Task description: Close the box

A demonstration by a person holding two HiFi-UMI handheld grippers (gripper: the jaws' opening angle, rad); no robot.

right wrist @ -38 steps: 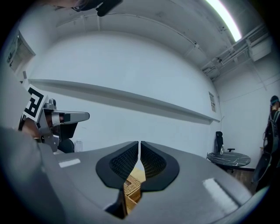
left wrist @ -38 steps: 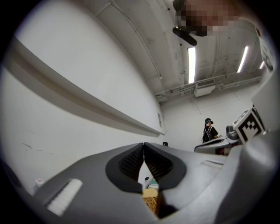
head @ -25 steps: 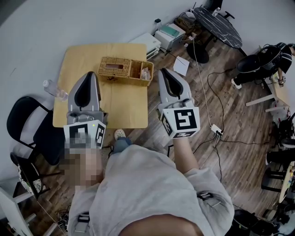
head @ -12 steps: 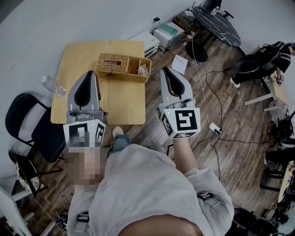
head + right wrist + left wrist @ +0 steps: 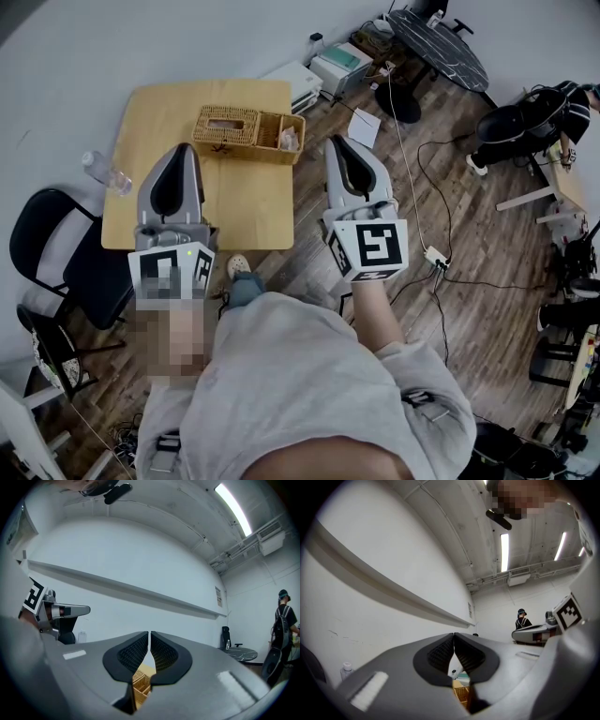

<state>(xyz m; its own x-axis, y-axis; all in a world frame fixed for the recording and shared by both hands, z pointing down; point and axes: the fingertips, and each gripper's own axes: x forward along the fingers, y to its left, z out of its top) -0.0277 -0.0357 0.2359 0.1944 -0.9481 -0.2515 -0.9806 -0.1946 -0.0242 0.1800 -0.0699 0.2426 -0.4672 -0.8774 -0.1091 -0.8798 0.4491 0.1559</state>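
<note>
Pre-approach: left tongs [image 5: 180,152] and right tongs [image 5: 336,142] both clenched, empty, held above the tabletop [image 5: 178,103]. Next: reach far to the wicker box [image 5: 246,134].

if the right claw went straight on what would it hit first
Probably the wall: the right claw, shut, points at it, and the box lies below that line. Depth is unclear.

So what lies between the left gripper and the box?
Nothing but bare table: in the head view, only wood shows between the left gripper and the box.
</note>
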